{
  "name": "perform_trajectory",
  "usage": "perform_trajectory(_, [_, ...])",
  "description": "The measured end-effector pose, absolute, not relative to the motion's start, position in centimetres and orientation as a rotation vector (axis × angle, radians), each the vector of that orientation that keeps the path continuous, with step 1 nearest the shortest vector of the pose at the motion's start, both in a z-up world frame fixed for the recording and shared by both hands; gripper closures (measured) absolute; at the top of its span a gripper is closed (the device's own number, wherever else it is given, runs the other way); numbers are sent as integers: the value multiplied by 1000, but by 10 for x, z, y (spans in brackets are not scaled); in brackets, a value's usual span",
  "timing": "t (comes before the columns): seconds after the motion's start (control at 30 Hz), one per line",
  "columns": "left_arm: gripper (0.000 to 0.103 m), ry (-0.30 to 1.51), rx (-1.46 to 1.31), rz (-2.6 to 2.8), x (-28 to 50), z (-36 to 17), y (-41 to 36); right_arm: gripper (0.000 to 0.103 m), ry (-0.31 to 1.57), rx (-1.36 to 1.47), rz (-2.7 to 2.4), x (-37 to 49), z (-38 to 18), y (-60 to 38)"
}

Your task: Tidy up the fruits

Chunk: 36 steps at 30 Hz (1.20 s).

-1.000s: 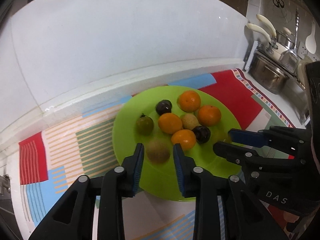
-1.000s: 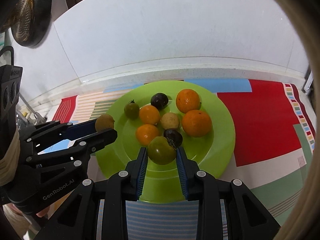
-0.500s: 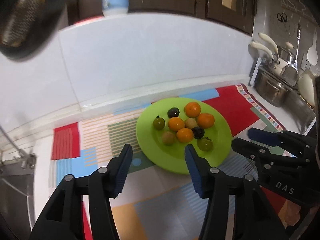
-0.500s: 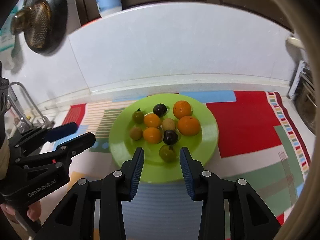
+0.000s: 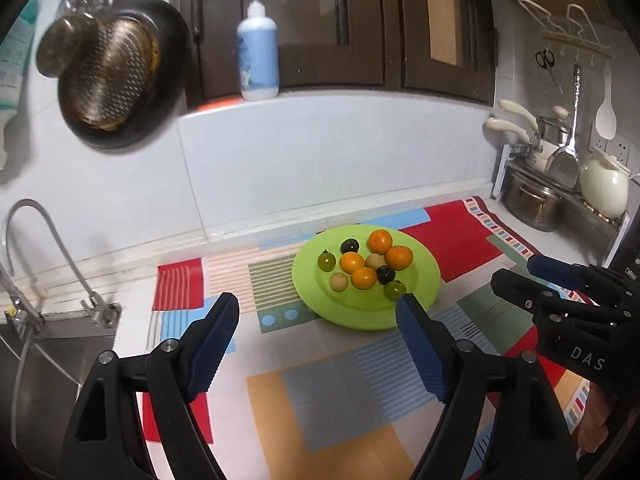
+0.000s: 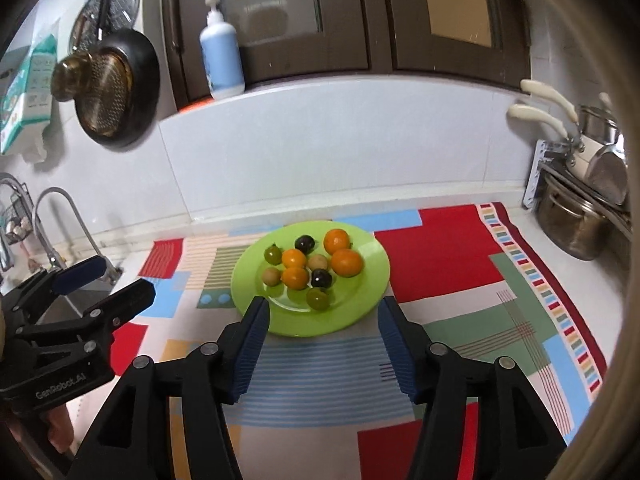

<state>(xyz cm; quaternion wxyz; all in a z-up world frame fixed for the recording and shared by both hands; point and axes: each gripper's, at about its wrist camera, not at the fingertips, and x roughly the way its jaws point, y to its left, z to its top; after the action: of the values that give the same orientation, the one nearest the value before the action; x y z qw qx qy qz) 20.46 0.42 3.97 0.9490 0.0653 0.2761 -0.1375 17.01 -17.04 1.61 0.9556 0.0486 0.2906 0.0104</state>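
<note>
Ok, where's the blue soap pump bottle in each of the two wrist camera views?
Left wrist: blue pump bottle stands top centre-left on the ledge, right of the hanging pan.
Right wrist: blue pump bottle stands upper left on the ledge, right of that pan.
Shared landmark: green plate of fruit, on the mat below it.

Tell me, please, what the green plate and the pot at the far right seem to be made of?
The green plate looks like glossy plastic: uniform lime colour, soft highlights; glazed ceramic is possible. The pot looks like stainless steel: silvery sheen, reflective wall.
</note>
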Motion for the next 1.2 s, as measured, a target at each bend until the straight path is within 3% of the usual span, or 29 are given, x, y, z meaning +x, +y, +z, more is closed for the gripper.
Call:
perform_trajectory(0.2, [15, 514, 114, -221, 169, 53, 7, 46, 572, 86, 45, 145, 25, -168])
perform_trajectory(0.97, [5, 451, 71, -142, 42, 76, -17, 46, 484, 36, 118, 26, 49, -201])
perform_trajectory(1.07, [4, 446, 69, -136, 31, 77, -18, 37, 479, 44, 121, 15, 49, -205])
perform_trajectory(1.2, [1, 443, 64, -127, 21, 78, -17, 37, 472, 42, 130, 2, 49, -206])
